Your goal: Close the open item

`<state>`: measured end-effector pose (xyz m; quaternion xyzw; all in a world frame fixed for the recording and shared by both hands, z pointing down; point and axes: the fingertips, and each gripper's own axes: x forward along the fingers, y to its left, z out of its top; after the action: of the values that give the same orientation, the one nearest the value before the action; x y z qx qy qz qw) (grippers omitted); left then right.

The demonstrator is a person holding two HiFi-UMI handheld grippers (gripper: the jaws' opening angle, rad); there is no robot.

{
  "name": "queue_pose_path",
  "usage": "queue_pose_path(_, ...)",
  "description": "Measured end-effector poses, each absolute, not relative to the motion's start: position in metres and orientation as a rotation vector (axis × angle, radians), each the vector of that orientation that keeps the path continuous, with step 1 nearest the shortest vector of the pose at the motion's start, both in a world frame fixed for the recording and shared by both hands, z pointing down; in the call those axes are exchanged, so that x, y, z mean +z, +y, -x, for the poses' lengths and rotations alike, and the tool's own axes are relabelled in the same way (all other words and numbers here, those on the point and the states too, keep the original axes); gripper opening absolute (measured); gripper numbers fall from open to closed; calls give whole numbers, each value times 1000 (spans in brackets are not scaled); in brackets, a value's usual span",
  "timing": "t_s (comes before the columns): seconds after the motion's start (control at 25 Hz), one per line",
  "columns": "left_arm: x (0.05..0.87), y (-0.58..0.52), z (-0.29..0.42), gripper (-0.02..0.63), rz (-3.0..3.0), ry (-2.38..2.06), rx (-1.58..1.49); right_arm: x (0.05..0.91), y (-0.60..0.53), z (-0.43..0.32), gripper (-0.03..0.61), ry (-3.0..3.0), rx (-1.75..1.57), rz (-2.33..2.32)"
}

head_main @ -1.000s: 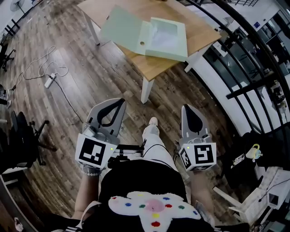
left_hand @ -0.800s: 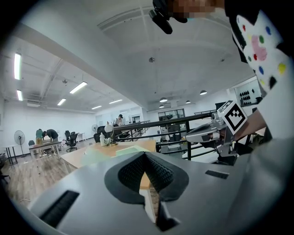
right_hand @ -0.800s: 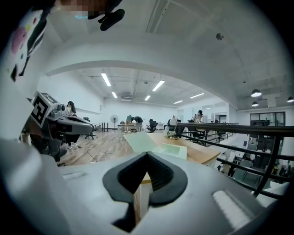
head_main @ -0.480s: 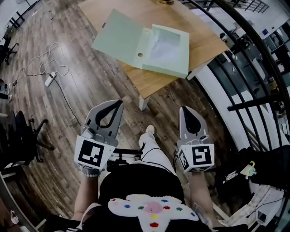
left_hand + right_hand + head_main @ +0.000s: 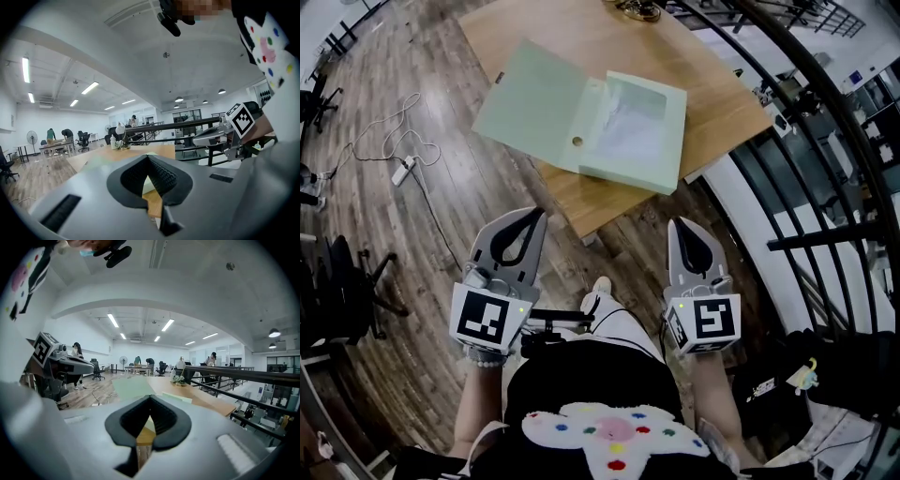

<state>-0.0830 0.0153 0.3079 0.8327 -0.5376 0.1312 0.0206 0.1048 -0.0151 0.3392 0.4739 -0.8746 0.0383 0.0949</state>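
Note:
A pale green box file (image 5: pixel 581 119) lies open on the wooden table (image 5: pixel 712 94), its lid flap spread flat to the left and hanging past the table's left edge, its tray part to the right with a white sheet inside. My left gripper (image 5: pixel 536 216) and right gripper (image 5: pixel 680 225) are both shut and empty, held side by side short of the table's near corner, pointing toward the file. In the left gripper view the file (image 5: pixel 151 183) shows through the jaw opening; in the right gripper view the green lid (image 5: pixel 129 387) lies ahead on the table.
A black railing (image 5: pixel 825 103) runs along the right side behind the table. A power strip with cable (image 5: pixel 401 167) lies on the wooden floor at left, and an office chair (image 5: pixel 347 281) stands at far left. Small items (image 5: pixel 636 9) sit at the table's far end.
Both grippers have moved forward toward the table, which now lies closer and lower in the head view. Both stay shut.

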Motion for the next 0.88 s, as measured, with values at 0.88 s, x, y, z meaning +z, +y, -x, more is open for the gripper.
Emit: queue_pose_path(0.88,309,-34,89,6,-2498,-1700,344,341,-62,-106,8,-2626,134,-1349)
